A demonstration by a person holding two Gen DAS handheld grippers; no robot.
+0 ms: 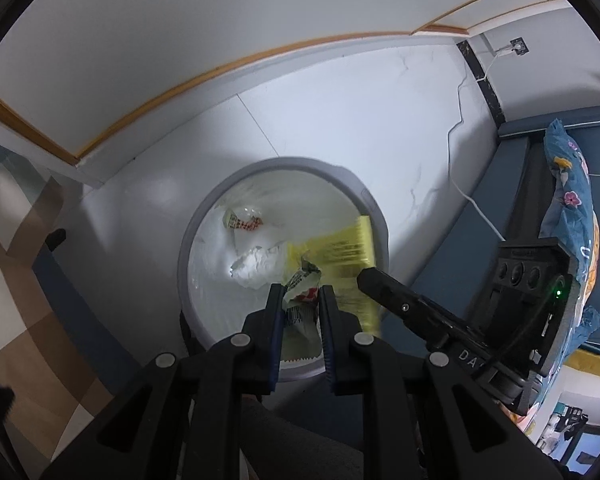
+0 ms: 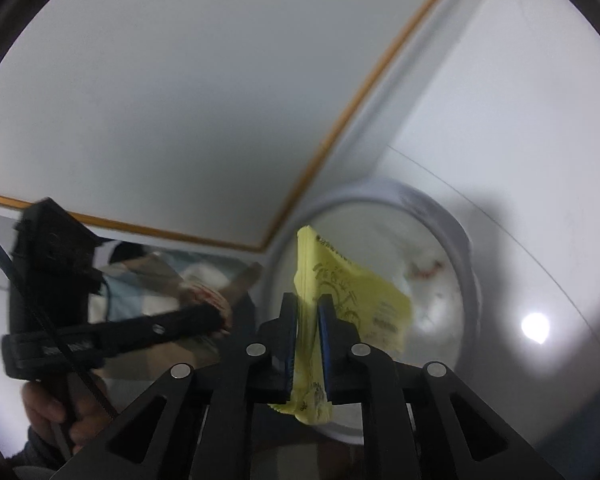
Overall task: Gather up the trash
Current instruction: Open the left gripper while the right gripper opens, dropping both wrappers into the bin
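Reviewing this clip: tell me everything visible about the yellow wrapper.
The yellow wrapper is a thin, glossy packet with dark printed text, creased and folded along its length. It stands roughly upright between the blue pads of the right tongs, one end poking out above the fingers. It hangs over the open mouth of the grey bin, near its right rim, beside the left tongs.

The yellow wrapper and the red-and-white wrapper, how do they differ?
The yellow wrapper is plain yellow with dark print and fairly flat; the red-and-white wrapper is crumpled. The yellow one sits in the right tool, the red-and-white one in the left tool. Both hang above the grey bin.
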